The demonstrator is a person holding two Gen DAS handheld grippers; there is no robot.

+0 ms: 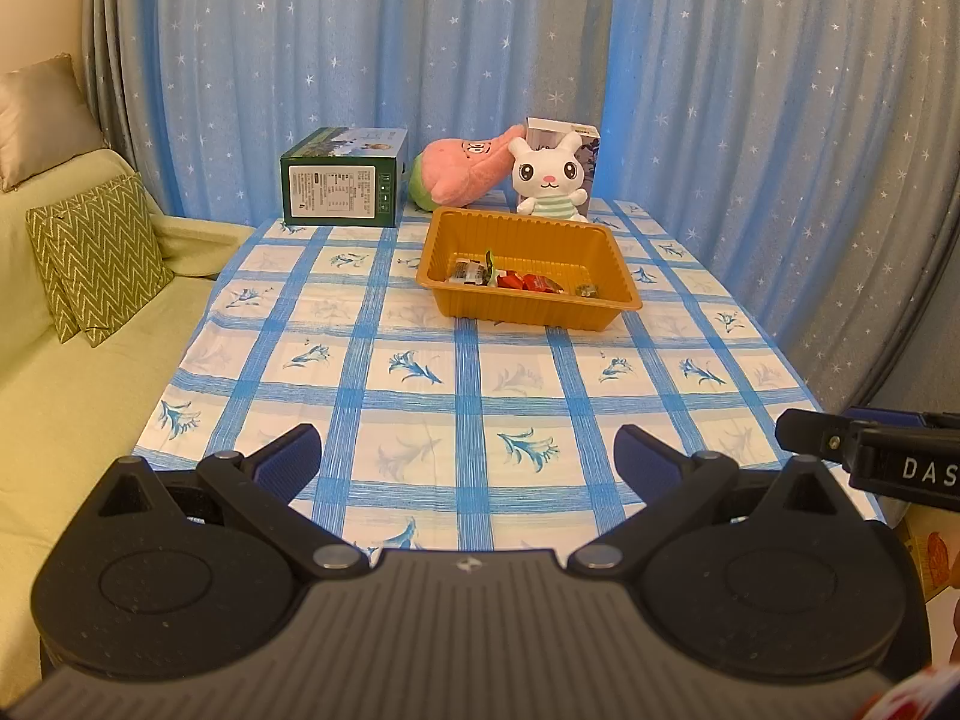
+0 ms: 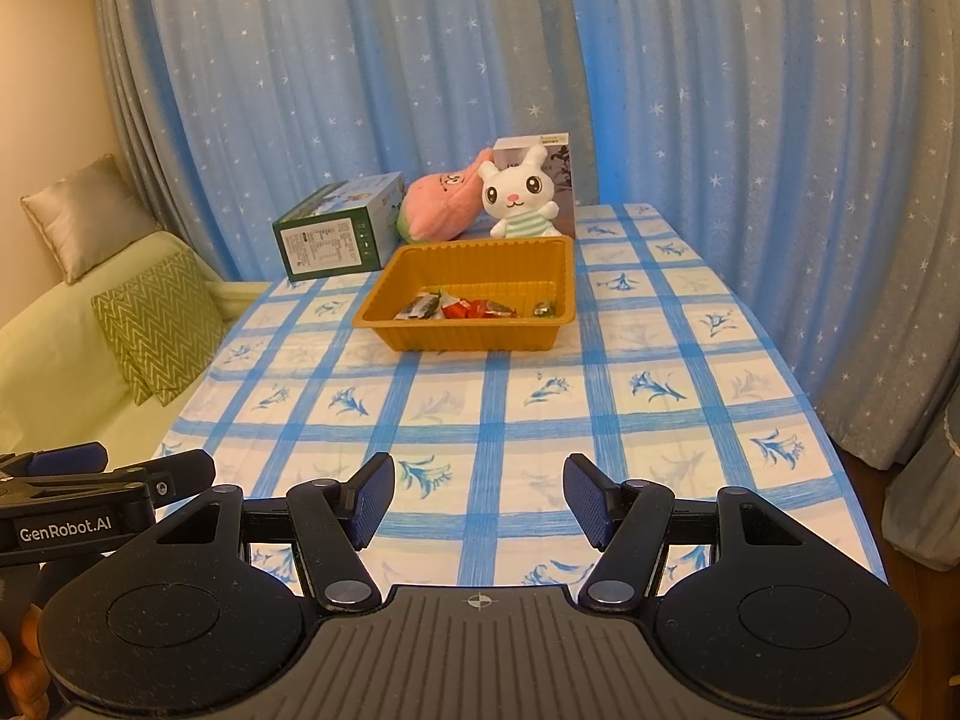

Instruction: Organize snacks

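Orange tray [image 2: 384, 324] is already loaded with wrapped snacks [image 2: 462, 307]; none is seen loose on the table [image 2: 600, 396]. Left gripper [image 1: 468, 462] and right gripper [image 2: 479, 498] are held open, empty.

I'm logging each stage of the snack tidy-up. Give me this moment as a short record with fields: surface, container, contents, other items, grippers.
surface: table with blue checked cloth
container: orange tray, toward the far end of the table
contents: a few wrapped snacks along the tray's near wall
other items: green box, pink plush, white rabbit plush leaning on a white box, all behind the tray
left gripper: open, empty, over the near edge
right gripper: open, empty, beside it
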